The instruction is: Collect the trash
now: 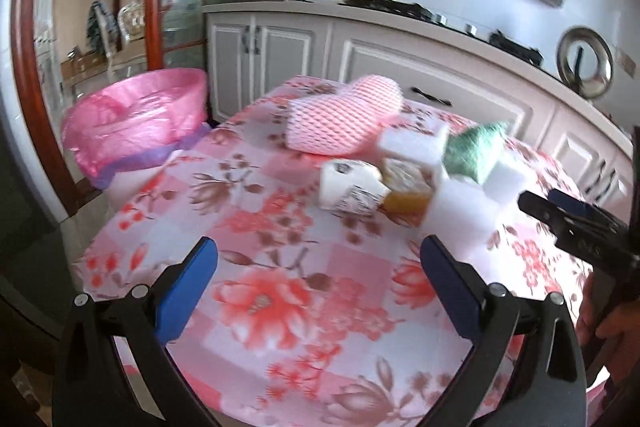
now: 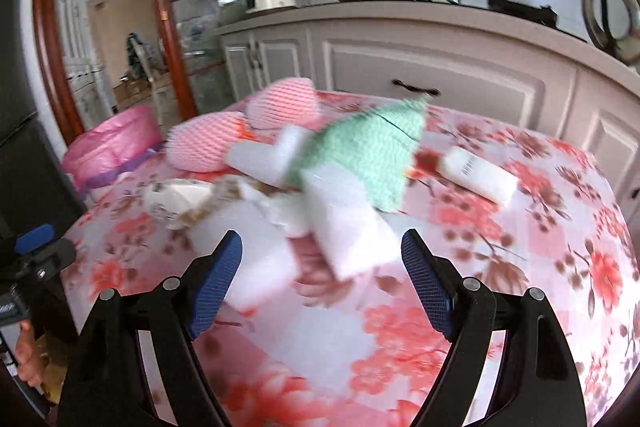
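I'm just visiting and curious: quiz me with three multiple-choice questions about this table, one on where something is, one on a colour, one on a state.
1. Where is the bin with the pink liner?
A. beyond the table's far left edge
B. on the counter
C. under the pile

2. What colour is the foam net lying on the white blocks?
A. yellow
B. green
C. black

3. How do the right gripper jaws stand?
A. clamped on a bottle
B. shut, empty
C. open, empty

Answers: 1 A, it shows past the floral cloth; 2 B, mint green mesh; 3 C, pads wide apart, gripping nothing.
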A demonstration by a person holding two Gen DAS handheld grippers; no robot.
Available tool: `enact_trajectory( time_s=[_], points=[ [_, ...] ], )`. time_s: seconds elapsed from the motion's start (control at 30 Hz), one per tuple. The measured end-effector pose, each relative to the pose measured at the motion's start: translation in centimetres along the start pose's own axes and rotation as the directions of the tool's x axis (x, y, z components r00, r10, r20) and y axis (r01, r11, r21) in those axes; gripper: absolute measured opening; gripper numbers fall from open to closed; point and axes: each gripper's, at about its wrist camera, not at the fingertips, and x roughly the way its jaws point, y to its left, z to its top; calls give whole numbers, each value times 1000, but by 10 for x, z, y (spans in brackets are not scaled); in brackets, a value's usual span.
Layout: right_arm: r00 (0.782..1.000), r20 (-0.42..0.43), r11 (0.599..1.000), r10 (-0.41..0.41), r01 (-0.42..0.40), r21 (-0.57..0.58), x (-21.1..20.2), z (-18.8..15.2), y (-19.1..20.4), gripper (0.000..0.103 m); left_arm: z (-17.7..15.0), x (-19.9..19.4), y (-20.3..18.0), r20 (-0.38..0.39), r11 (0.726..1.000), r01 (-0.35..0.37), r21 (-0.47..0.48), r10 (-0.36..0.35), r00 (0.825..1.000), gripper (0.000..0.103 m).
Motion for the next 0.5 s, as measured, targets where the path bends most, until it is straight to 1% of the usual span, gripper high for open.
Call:
enact_trajectory(
  time_s=[0.1, 0.17, 0.27, 0.37, 0.43, 0.47, 0.5],
  points=[
    [1000, -7, 1000, -8, 8, 18, 8, -2, -6, 77, -4, 7, -11, -16, 999, 5, 43, -5, 1000, 98],
    [1000, -12, 1000, -6, 7, 18, 16, -1, -8, 77, -5, 13, -14, -25, 998, 7, 56, -6, 1000, 98],
    [1000, -17, 1000, -10, 10, 16, 28, 5, -11, 77, -3, 21, -14, -40, 999, 8, 52, -6, 999, 98],
    [1000, -20, 1000, -7, 7, 30, 40, 11, -16, 76, 4, 25, -18, -34, 999, 31, 40, -30, 999, 98],
    [1000, -23, 1000, 5, -5, 31, 46, 16, -18, 69, 5, 29, -26, -35, 997, 39, 66, -37, 999, 98],
    [1000, -23, 999, 15, -15, 28, 49, 18, -18, 61, 6, 31, -31, -37, 996, 41, 85, -38, 999, 98],
    [999, -30, 999, 21, -20, 24, 52, 19, -19, 51, 6, 34, -36, -39, 994, 43, 102, -39, 998, 98]
  ],
)
